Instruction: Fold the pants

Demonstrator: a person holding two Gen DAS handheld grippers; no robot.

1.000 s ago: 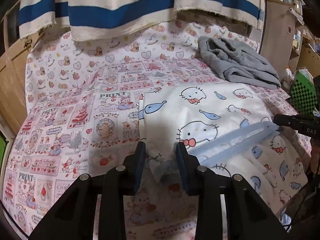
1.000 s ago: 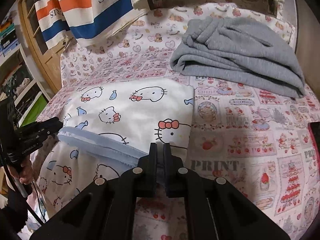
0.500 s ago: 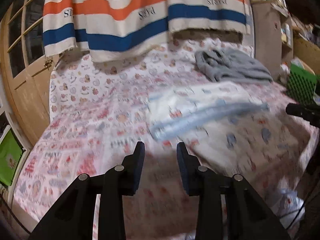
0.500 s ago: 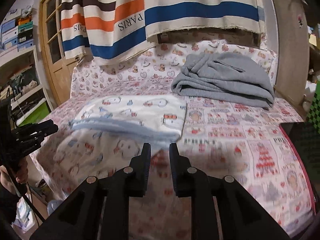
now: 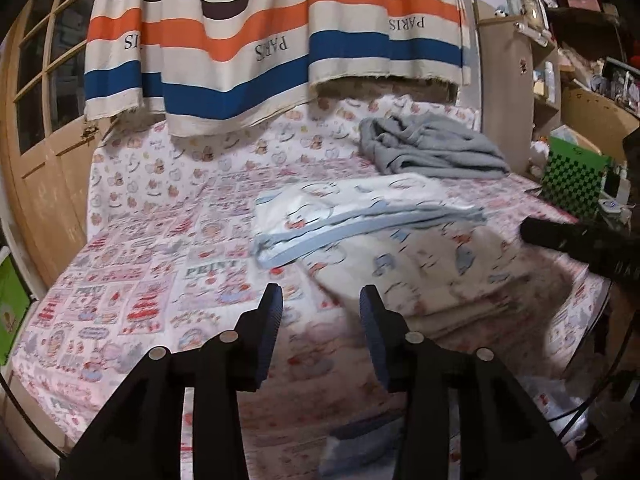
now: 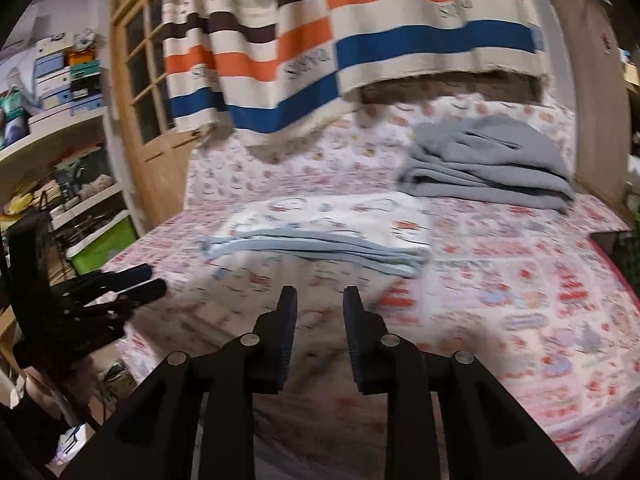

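Left wrist view: your left gripper (image 5: 320, 312) is empty, jaws opening — the folded white cartoon-print pants with pale blue waistband (image 5: 360, 216) lie ahead and slightly right, long axis crosswise.

Right wrist view: your right gripper (image 6: 319, 312) is empty too, jaws opening — the pants (image 6: 328, 232) lie straight ahead, equally near both. No containers are involved.

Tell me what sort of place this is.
Most likely a lived-in bedroom or spare room at home: a bed covered with a pink cartoon-print sheet, a striped orange, blue and cream cloth hanging behind it, and open shelves crowded with boxes beside a wooden glazed door.
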